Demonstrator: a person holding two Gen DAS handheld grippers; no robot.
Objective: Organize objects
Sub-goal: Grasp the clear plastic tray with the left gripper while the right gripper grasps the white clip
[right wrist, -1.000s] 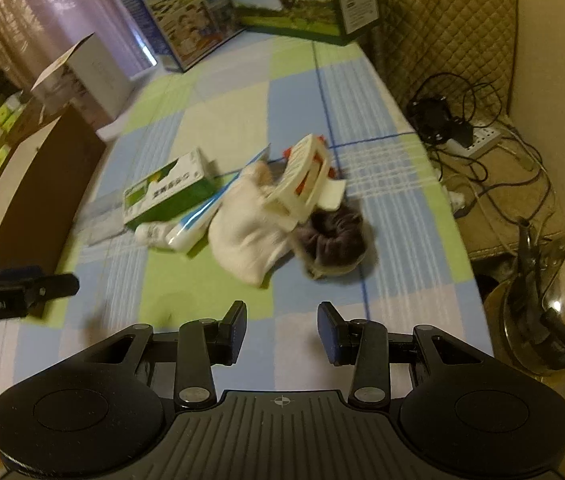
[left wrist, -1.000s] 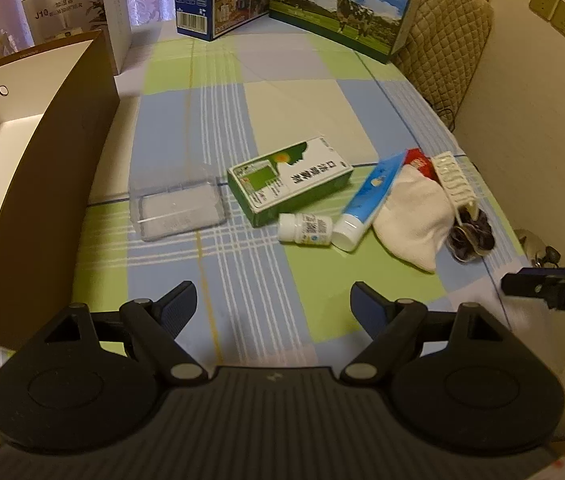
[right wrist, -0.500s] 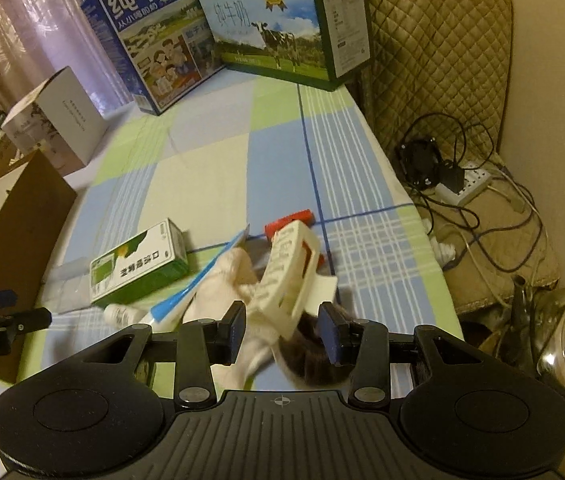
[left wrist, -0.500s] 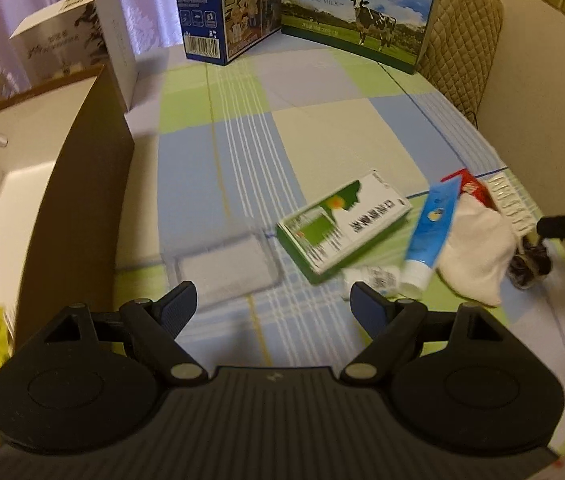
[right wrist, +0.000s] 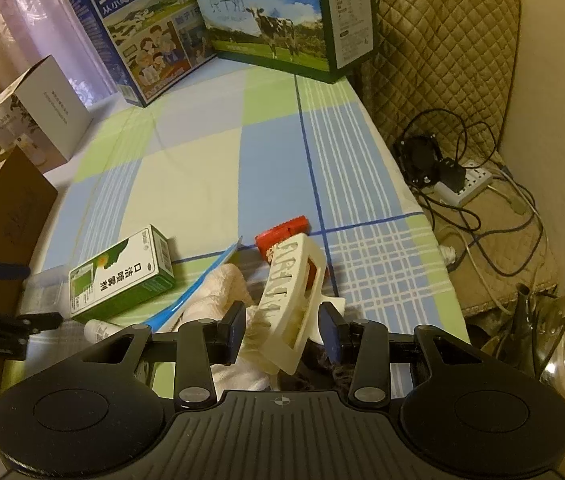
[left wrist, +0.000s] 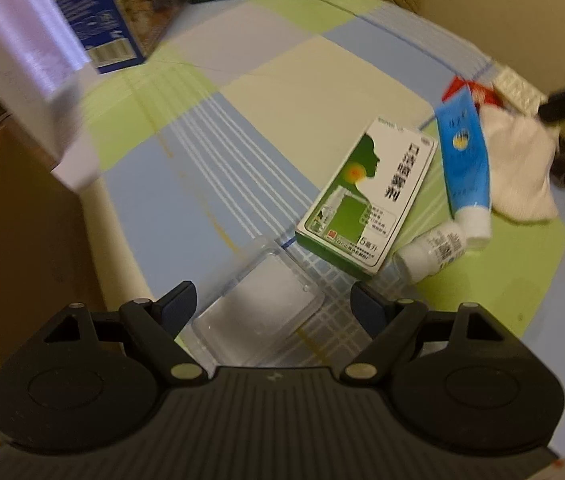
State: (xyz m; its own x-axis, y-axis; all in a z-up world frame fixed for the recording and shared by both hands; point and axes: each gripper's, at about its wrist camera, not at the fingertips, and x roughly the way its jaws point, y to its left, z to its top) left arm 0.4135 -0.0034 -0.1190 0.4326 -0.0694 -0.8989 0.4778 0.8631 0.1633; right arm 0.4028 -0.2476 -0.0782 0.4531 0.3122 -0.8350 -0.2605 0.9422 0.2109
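My left gripper [left wrist: 273,304] is open, its fingers on either side of a clear plastic case [left wrist: 258,312] on the checked cloth. Beyond it lie a green and white medicine box [left wrist: 366,196], a small white bottle [left wrist: 430,254], a blue tube [left wrist: 464,160] and a white cloth [left wrist: 522,172]. My right gripper [right wrist: 284,332] is open around a cream hair claw clip [right wrist: 292,300], not touching it. The clip rests on the white cloth [right wrist: 218,284] and a dark scrunchie [right wrist: 306,376]. A red item [right wrist: 282,230] lies behind the clip.
A brown cardboard box [left wrist: 38,216] stands at the left, a white carton [right wrist: 38,112] behind it. Two milk cartons [right wrist: 274,16] stand at the far edge. The table's right edge drops to cables, a power strip [right wrist: 466,182] and a steel kettle [right wrist: 562,344].
Both grippers have moved forward and down. The left one now straddles the clear case. The right one now has the hair clip between its fingers.
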